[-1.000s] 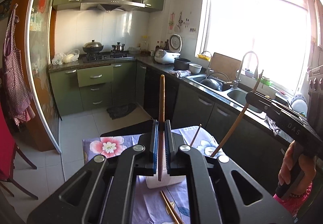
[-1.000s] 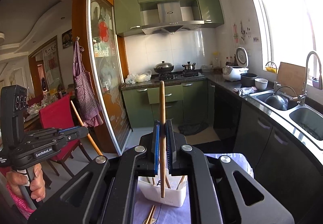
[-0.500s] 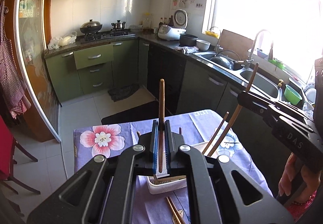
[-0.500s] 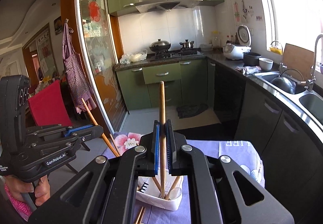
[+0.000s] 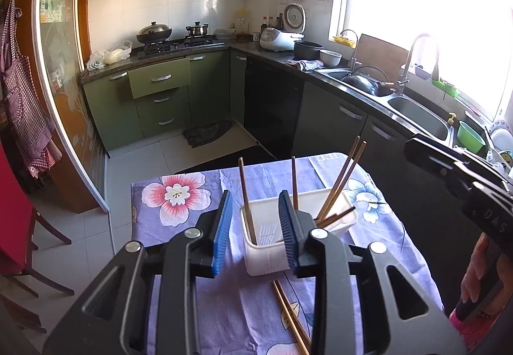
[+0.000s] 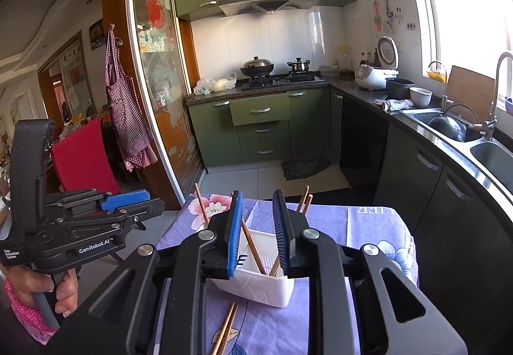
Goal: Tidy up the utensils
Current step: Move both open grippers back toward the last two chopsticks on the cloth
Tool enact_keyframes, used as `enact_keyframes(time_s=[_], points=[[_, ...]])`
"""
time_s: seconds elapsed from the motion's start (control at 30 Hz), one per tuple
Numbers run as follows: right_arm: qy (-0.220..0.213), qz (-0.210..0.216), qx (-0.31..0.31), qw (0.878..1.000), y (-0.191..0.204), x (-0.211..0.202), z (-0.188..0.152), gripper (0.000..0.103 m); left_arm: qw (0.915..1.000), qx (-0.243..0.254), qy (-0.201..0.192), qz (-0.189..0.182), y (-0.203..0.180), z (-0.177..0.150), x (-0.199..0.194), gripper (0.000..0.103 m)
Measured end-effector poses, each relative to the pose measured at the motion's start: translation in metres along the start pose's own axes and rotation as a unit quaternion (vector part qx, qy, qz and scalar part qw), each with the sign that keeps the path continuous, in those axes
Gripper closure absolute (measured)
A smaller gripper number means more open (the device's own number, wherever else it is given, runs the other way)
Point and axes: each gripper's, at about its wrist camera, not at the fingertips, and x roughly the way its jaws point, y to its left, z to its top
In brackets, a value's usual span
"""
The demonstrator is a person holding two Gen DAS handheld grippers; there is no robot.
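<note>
So the white plastic holder (image 5: 298, 246) sits on the counter (image 5: 179, 223), which has a purple floral cloth over it, and there are wooden chopsticks (image 5: 340, 185) standing in it, leaning out at different angles. One chopstick (image 5: 247, 201) stands nearly upright at the holder's left end. Two more loose chopsticks (image 5: 290, 315) lie flat on the cloth just in front of the holder, side by side.

The left gripper (image 5: 255, 227) hovers right over the holder with its blue pads partly apart; its jaws have just been opening and nothing is clamped, though the upright chopstick shows in the gap between them without the pads pressing on it. Same deal with the right gripper (image 6: 256, 233): jaws have just been opening, partly spread, a chopstick (image 6: 253, 247) leaning in the holder (image 6: 256, 286) visible between the pads but not gripped.

In the right wrist view a hand (image 6: 41, 289) holds the left gripper's handle off to the side. Behind all this is a green-cabinet kitchen with a stove (image 6: 282, 78) and a sink (image 5: 416, 114) under the bright window.
</note>
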Motion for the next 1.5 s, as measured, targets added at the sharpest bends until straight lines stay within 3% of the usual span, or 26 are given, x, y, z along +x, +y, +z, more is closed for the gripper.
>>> enact_keyframes(time_s=[0.07,0.23,0.4,0.6,0.9,1.5], points=[[-0.011,-0.007,0.002,1.000,0.000,-0.027,-0.014,0.072,0.9999,-0.008,0.012,0.001,0.001,-0.013,-0.005,0.061],[-0.007,-0.027,0.029,0.999,-0.007,-0.074,-0.075,0.072,0.9958,-0.038,0.082,-0.013,-0.005,-0.072,0.010,0.061],[0.027,-0.031,0.082,0.996,-0.024,-0.091,-0.148,0.072,0.9811,-0.076,0.174,-0.038,-0.020,-0.132,0.054,0.061],[0.066,-0.018,0.143,0.987,-0.059,-0.095,-0.202,0.072,0.9755,-0.098,0.197,0.000,-0.032,-0.152,0.092,0.061],[0.066,-0.009,0.180,0.981,-0.092,-0.101,-0.216,0.072,0.9720,-0.099,0.207,0.051,-0.036,-0.162,0.127,0.067],[0.076,0.010,0.207,0.975,-0.108,-0.092,-0.218,0.072,0.9678,-0.105,0.218,0.069,-0.037,-0.168,0.140,0.071]])
